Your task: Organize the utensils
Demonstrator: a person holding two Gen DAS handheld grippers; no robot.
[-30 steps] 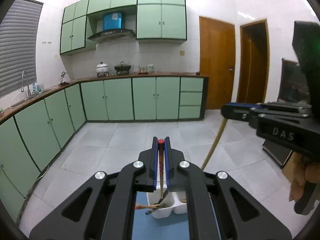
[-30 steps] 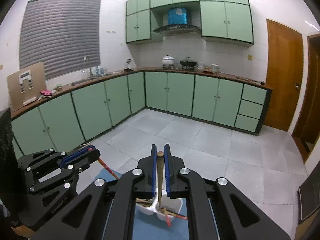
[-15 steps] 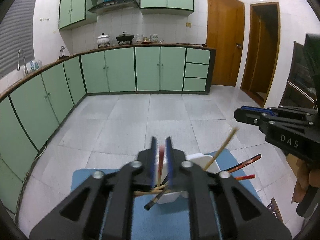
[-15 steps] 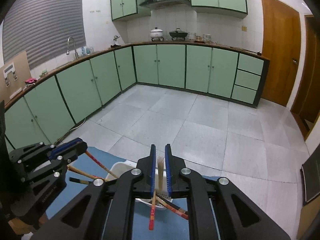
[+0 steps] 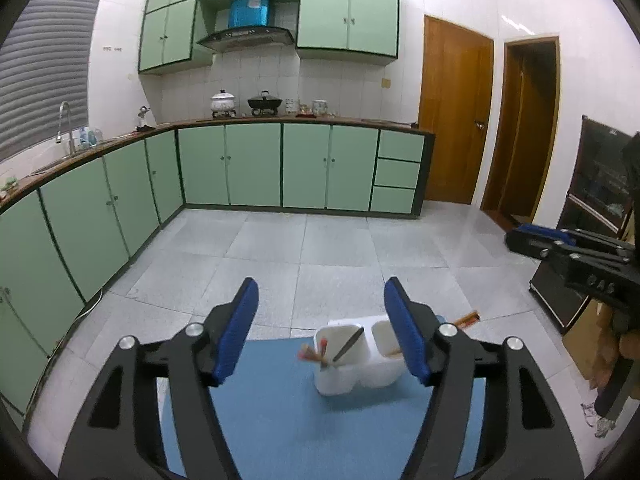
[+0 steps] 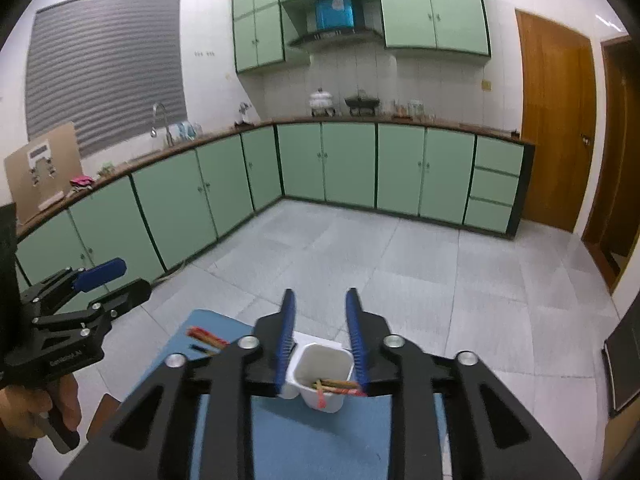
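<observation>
A white two-compartment utensil holder (image 5: 356, 364) stands on a blue mat (image 5: 280, 420); it also shows in the right wrist view (image 6: 324, 376). Chopsticks (image 5: 344, 346) lean in its left compartment, and others (image 6: 338, 385) lie in the compartment seen from the right wrist. My left gripper (image 5: 322, 328) is open and empty, above and behind the holder. My right gripper (image 6: 320, 336) is open and empty, its jaws either side of the holder. Loose chopsticks (image 6: 206, 336) lie on the mat to the left.
The mat lies on a table above a grey tiled floor (image 5: 320, 248). Green cabinets (image 5: 256, 168) line the far wall and left side. Wooden doors (image 5: 452, 120) stand at the right. The right gripper (image 5: 576, 256) shows at the left wrist view's right edge.
Both grippers have opened and let go of their chopsticks, which now sit in the holder. Both views have pulled back and tilted up.
</observation>
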